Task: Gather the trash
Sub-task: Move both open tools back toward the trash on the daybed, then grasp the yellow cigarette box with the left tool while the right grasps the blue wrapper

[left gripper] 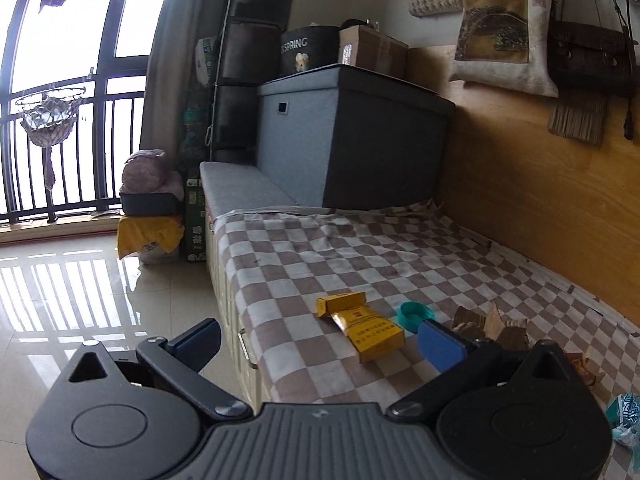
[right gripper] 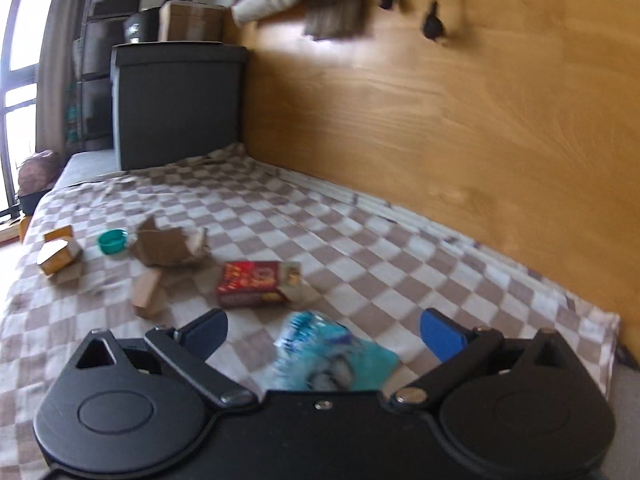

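Trash lies scattered on the checkered bed [right gripper: 360, 240]. Right gripper [right gripper: 324, 332] is spread wide, empty, with the teal wrapper [right gripper: 336, 356] right between its fingers, lying flat on the blanket. Wrapper looks thin, crinkly and light, probably slippery; best pinched on a raised crumpled fold, not the flat edge. Left gripper [left gripper: 320, 340] is also wide and empty, near the yellow box [left gripper: 368, 330] and green cap [left gripper: 416, 314]. Red box [right gripper: 256, 284] and torn cardboard [right gripper: 168, 246] lie further in; boxes look stiff, light and crushable, so grip across the narrow sides.

Yellow boxes [left gripper: 360, 322], teal cap [left gripper: 416, 314], red pack [right gripper: 254, 283] on checkered blanket [right gripper: 360, 232].
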